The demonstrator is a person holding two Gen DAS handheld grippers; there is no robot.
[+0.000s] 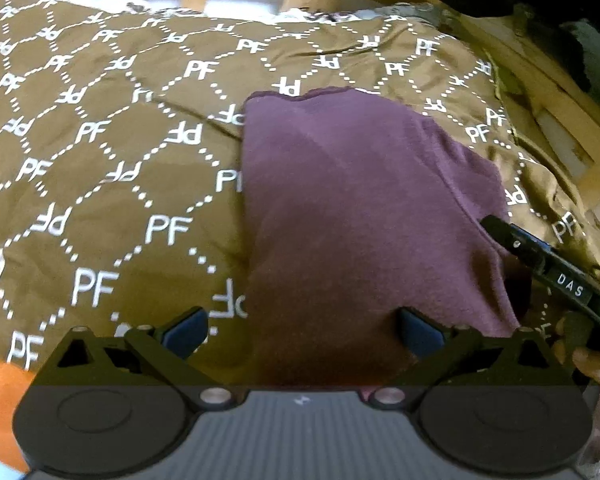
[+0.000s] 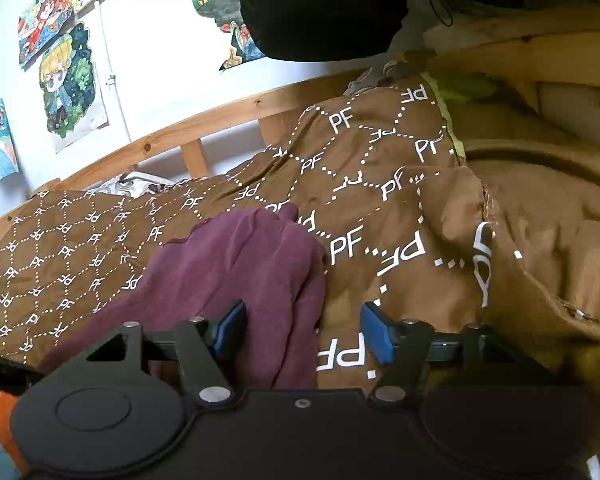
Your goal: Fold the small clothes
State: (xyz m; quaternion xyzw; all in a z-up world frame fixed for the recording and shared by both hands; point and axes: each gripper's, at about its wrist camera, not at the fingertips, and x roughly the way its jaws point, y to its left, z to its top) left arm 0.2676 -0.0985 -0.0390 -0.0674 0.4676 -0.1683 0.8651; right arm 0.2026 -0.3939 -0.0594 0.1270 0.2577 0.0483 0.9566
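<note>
A purple garment lies folded into a rough rectangle on a brown bedspread printed with white PF letters. My left gripper hovers open over the garment's near edge, its blue pads wide apart and off the cloth. One black finger of my right gripper rests at the garment's right edge. In the right wrist view the garment looks bunched into soft folds. My right gripper is open, with the garment's edge lying loose between its blue pads.
A wooden bed frame runs along the far side, with a white wall and colourful posters behind. A dark cloth mass hangs above. Something orange sits at the near left. A hand grips the right tool.
</note>
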